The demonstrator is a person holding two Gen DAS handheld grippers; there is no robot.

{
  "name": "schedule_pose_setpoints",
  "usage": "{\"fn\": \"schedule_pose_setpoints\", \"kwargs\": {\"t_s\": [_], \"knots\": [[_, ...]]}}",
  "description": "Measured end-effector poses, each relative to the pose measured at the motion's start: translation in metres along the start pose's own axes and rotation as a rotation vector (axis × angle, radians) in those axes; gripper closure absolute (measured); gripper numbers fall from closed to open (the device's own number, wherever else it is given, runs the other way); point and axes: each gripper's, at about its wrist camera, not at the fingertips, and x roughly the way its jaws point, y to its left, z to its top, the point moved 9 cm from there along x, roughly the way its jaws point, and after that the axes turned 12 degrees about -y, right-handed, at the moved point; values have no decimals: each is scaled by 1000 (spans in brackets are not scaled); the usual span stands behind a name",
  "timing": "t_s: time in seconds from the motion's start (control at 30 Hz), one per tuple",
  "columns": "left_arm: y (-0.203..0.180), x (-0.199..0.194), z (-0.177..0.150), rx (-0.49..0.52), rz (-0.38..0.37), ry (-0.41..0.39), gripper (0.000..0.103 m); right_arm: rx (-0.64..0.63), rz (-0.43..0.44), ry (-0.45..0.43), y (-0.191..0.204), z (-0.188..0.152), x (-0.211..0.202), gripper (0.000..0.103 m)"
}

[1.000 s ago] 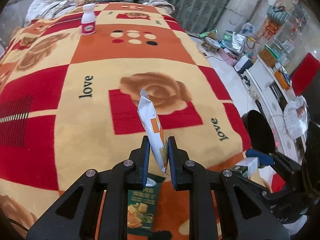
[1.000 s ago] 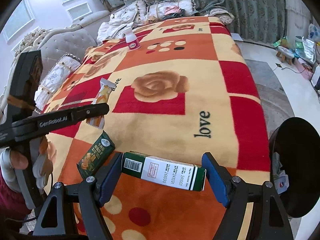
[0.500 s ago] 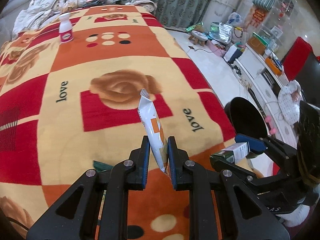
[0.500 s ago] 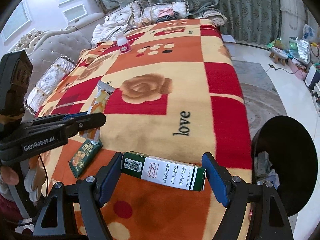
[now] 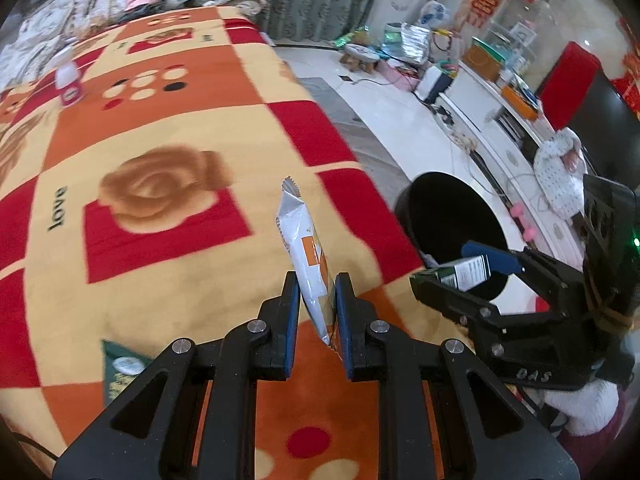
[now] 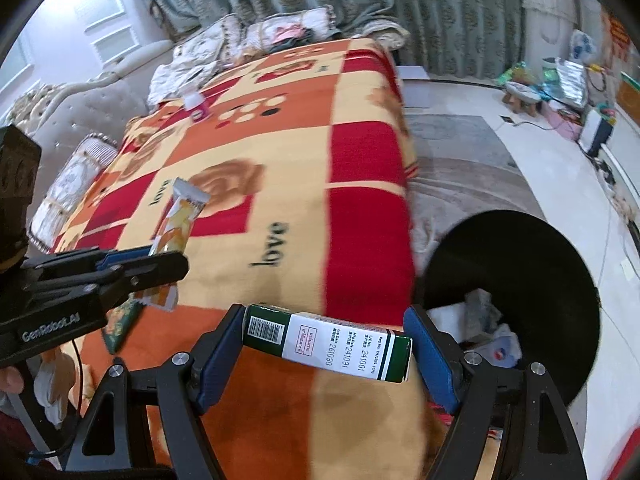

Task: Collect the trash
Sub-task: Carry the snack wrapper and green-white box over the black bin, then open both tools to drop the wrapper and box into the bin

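Note:
My left gripper [image 5: 317, 294] is shut on a white and orange snack wrapper [image 5: 304, 252], held upright above the bed's blanket; it also shows in the right wrist view [image 6: 178, 220]. My right gripper [image 6: 326, 340] is shut on a green and white carton [image 6: 328, 340], held lengthwise between the blue pads near the bed's right edge; the carton also shows in the left wrist view [image 5: 460, 274]. A black trash bin [image 6: 520, 280] stands on the floor right of the bed, with trash inside. A green snack packet [image 5: 122, 372] lies on the blanket. A small white bottle [image 5: 69, 84] stands far back.
The bed carries a red, orange and cream blanket [image 5: 160, 128] with pillows at the far end. Right of the bed lie a grey rug [image 6: 460, 160] and white floor. Clutter, a small stool [image 5: 362, 54] and a low white cabinet line the far right.
Both grippers have swung to the right with their loads. The black bin has come further into both views and sits closer to the carton.

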Motion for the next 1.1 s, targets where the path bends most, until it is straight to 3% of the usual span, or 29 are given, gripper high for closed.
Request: {"fn": "schedule_pose_setpoints", "kwargs": {"t_s": [0.43,0.67,0.73,0.8,0.87,1.1], "knots": [[-88,44,12,60,-146,51,88,123,-153,-18,-109,-1,-20,25],[-116,66,15,60,-206,68,86,182,-195,-21,-149,-5,-20,25],[-120,72,17,47,-220,76,85,205,-211,-27,-158,-5,-20,21],[-121,76,19,34,-232,80,70,230,-230,-31,-166,-5,-22,16],[-121,77,19,21,-246,81,63,250,-230,-45,-172,-6,-25,14],[-107,70,11,22,-198,93,63,254,-226,-27,-171,-10,-21,13]]}}
